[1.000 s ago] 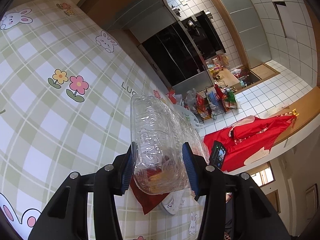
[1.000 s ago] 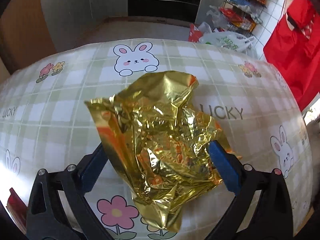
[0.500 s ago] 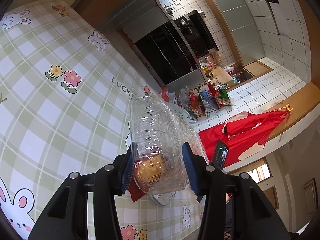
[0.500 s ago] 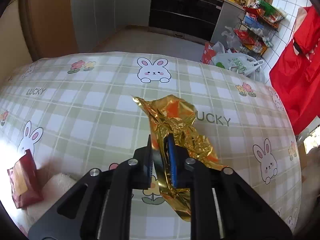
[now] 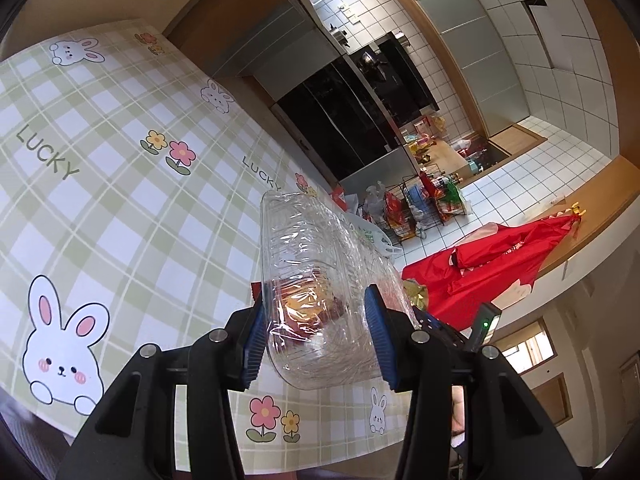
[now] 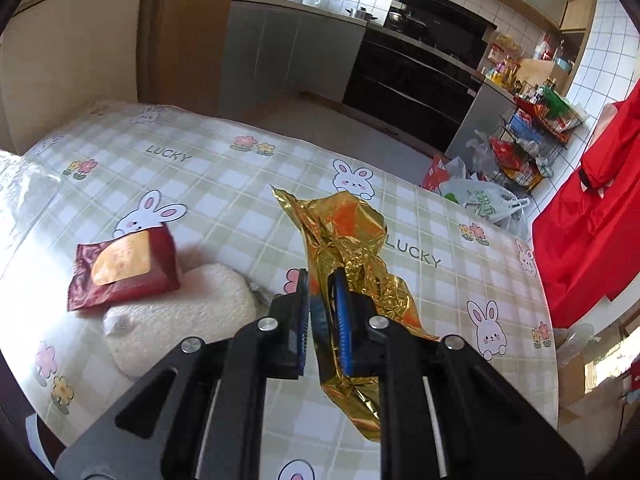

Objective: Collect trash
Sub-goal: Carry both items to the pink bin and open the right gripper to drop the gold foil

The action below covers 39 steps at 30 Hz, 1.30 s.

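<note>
A crumpled gold foil wrapper is pinched between the blue pads of the right gripper, whose jaws are drawn nearly together on it; the foil rises ahead of the fingertips and also hangs down below them, held clear of the table. To the left of this gripper, a red snack packet with a yellow label lies tilted, one end resting on a white fluffy cloth that sits just beside the gripper's left finger. The table beneath wears a green checked cover printed with rabbits, flowers and the word LUCKY. The left gripper clamps a crushed clear plastic bottle between its two blue pads, the bottle pointing forward and away from the fingers, above the same checked table. Through the bottle's clear wall, something red and orange shows, too distorted to identify. Just right of that gripper's right finger, a scrap of gold foil peeks out. Farther ahead and to the right, on the tiled floor, stand wire racks full of packaged goods, with a red cloth draped near them.
</note>
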Available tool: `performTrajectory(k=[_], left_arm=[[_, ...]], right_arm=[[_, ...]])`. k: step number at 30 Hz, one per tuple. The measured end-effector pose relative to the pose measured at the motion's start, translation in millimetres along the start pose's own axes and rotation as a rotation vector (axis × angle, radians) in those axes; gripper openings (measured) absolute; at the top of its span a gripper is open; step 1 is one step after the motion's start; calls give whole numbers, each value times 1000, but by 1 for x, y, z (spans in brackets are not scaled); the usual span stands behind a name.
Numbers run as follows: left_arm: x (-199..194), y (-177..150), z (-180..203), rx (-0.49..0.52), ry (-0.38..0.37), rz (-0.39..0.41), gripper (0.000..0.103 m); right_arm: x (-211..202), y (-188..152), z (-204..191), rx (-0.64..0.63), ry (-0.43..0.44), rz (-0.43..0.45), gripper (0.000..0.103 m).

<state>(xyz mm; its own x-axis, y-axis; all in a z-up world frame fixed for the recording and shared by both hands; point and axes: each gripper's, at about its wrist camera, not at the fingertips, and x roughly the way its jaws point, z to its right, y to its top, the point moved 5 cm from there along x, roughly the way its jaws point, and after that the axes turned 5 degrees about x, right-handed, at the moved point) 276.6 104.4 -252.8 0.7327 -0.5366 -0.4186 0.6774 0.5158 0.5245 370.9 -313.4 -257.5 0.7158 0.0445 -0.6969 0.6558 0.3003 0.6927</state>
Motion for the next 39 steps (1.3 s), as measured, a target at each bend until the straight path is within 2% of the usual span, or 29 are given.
performTrajectory(k=[5, 17, 24, 31, 33, 39], left_arm=[[-32, -7, 4, 17, 21, 35, 45], [-103, -36, 11, 1, 40, 90, 45], [-141, -54, 23, 57, 61, 101, 45], [-163, -69, 29, 70, 60, 114, 45], [-166, -74, 31, 64, 48, 117, 45], [-171, -84, 34, 63, 34, 111, 45]], right_arm=[[-53, -22, -29, -32, 65, 44, 16], [-159, -92, -106, 52, 247, 64, 16], [-189, -140, -141, 126, 290, 34, 16], [-197, -179, -167, 175, 366, -30, 16], [-197, -184, -171, 202, 406, -57, 16], [-203, -185, -180, 184, 447, -62, 17]])
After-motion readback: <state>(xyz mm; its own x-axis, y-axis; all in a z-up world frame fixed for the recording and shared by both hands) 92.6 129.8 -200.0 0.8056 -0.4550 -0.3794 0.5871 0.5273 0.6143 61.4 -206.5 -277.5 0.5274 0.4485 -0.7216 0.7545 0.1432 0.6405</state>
